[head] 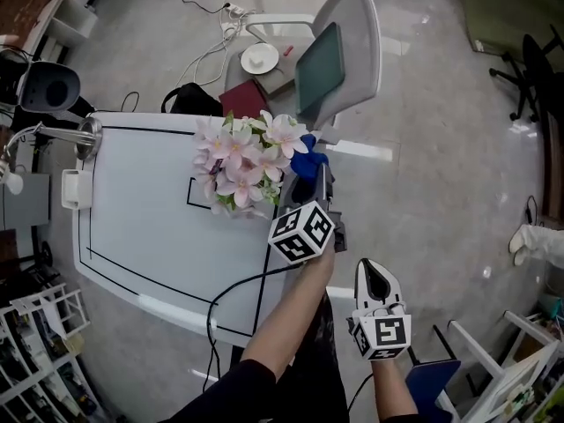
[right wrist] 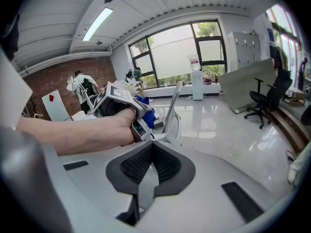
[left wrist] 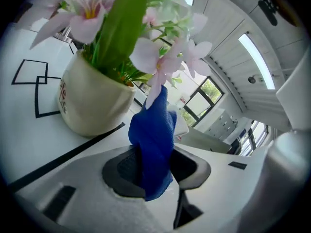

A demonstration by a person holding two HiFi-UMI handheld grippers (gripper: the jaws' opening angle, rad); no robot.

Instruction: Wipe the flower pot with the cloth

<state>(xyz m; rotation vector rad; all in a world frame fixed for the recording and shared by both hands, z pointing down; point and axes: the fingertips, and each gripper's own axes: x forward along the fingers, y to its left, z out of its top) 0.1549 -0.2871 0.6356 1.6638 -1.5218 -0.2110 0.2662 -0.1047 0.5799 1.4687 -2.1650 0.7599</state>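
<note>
A cream flower pot (left wrist: 90, 103) with pink flowers (head: 242, 161) stands on the white table (head: 141, 227) near its right edge. In the head view the blooms hide the pot almost fully. My left gripper (left wrist: 155, 166) is shut on a blue cloth (left wrist: 154, 130), which stands up out of the jaws just right of the pot, apart from its wall. In the head view the blue cloth (head: 308, 161) shows beside the flowers, ahead of the left gripper (head: 315, 176). My right gripper (head: 374, 276) hangs off the table to the right; the right gripper (right wrist: 151, 166) is shut on nothing.
Black lines mark the tabletop. Behind the table stands a grey chair (head: 344, 47), with a white bowl (head: 259, 57) and a red book (head: 245, 100) beside it. A lamp (head: 48, 86) sits at the far left and a white rack (head: 44, 324) at the lower left.
</note>
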